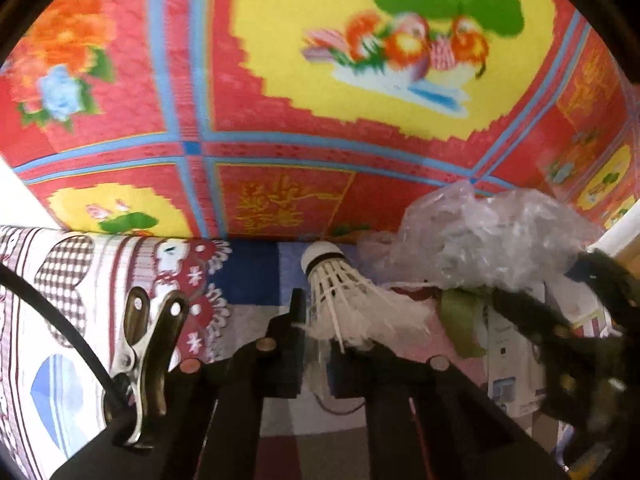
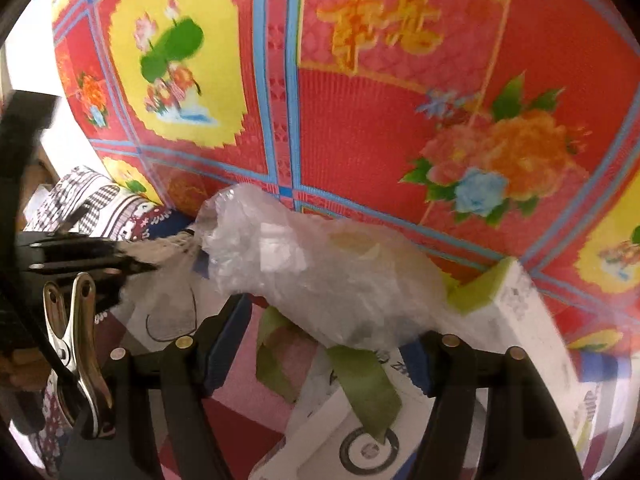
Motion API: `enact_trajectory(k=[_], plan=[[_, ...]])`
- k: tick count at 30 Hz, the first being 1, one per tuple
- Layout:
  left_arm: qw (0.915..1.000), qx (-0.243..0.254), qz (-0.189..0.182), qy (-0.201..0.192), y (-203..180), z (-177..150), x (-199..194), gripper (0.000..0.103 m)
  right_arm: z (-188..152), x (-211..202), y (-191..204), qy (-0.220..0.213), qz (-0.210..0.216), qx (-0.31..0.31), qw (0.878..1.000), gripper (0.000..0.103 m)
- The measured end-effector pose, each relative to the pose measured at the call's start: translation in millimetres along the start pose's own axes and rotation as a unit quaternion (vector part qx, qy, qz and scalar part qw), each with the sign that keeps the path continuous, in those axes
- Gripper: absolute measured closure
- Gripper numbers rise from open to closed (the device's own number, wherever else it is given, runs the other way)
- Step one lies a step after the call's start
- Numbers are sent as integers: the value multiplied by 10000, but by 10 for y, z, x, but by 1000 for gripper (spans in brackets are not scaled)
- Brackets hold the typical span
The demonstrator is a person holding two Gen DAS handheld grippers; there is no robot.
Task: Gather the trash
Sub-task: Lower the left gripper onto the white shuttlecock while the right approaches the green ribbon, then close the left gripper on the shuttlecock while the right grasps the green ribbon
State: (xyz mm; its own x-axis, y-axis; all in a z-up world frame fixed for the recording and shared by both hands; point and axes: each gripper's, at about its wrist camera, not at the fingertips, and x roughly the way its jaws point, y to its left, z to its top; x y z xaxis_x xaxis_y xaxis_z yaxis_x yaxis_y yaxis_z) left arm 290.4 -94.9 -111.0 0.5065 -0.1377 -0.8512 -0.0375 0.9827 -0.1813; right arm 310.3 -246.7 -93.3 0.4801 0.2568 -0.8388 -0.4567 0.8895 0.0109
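L tongs (image 1: 316,344) clenched on shuttlecock (image 1: 340,292) feathers; lift gently. R tongs (image 2: 324,344) released, 2 pads straddling plastic bag (image 2: 320,264): pinch mid-crumple.

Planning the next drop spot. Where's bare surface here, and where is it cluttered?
Free: the wide red and yellow mat beyond the plastic bag, and a strip of patterned cloth between the metal clip and the shuttlecock. Crowded: around the bag, where the green tape, white boxes and both grippers bunch together.
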Motion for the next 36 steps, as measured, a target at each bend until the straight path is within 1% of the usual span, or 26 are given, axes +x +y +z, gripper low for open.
enact_trajectory(k=[1, 2, 3, 6, 8, 12, 14, 18, 21, 23, 24, 25, 26, 27, 28, 32, 34, 36], plan=[[10000, -38, 12, -23, 9, -14, -37, 95, 0, 27, -13, 16, 94, 104, 9999, 41], [9999, -90, 37, -46, -29, -12, -72, 95, -17, 43, -31, 36, 160, 179, 9997, 56], [9998, -154, 57, -69, 9, -15, -105, 95, -7, 81, -39, 100, 178, 251, 9995, 69], [9994, -333, 52, -96, 72, -26, -191, 95, -33, 84, -95, 128, 332, 395, 9986, 77], [9992, -376, 38, -146, 116, -28, -248, 95, -58, 27, -126, 107, 362, 404, 9985, 80], [9990, -371, 49, -241, 120, -67, -344, 96, -101, -126, -171, -22, 472, 585, 9972, 83], [9989, -403, 67, -234, 95, -144, -395, 96, -144, -242, -196, -119, 553, 650, 9963, 83], [9989, -401, 134, -211, 157, -217, -447, 96, -214, -427, -145, -276, 690, 566, 9956, 85], [9989, -404, 161, -182, 66, -242, -483, 96, -295, -540, -137, -294, 774, 607, 9947, 85], [9989, -434, 113, -152, 23, -308, -507, 95, -330, -576, -146, -267, 801, 688, 9940, 85], [9988, -458, 93, -142, 39, -380, -555, 94, -368, -610, -176, -255, 820, 754, 9934, 85], [9987, -481, 75, -112, 39, -394, -581, 86, -392, -610, -177, -250, 843, 806, 9929, 85], [9987, -506, 50, -92, 52, -414, -596, 82, -423, -638, -193, -247, 876, 873, 9920, 85], [9985, -543, 7, -102, 54, -425, -633, 74, -457, -674, -205, -254, 896, 917, 9914, 85], [9983, -568, -11, -123, 39, -411, -709, 70, -491, -729, -238, -267, 914, 960, 9908, 85], [9981, -580, -99, -196, -3, -316, -849, 68, -606, -885, -252, -345, 979, 1091, 9886, 85], [9979, -588, -136, -248, -2, -249, -862, 64, -664, -996, -280, -413, 1027, 1177, 9869, 85], [9981, -535, -97, -290, -34, -149, -847, 59, -731, -1151, -327, -480, 1033, 1261, 9855, 85]])
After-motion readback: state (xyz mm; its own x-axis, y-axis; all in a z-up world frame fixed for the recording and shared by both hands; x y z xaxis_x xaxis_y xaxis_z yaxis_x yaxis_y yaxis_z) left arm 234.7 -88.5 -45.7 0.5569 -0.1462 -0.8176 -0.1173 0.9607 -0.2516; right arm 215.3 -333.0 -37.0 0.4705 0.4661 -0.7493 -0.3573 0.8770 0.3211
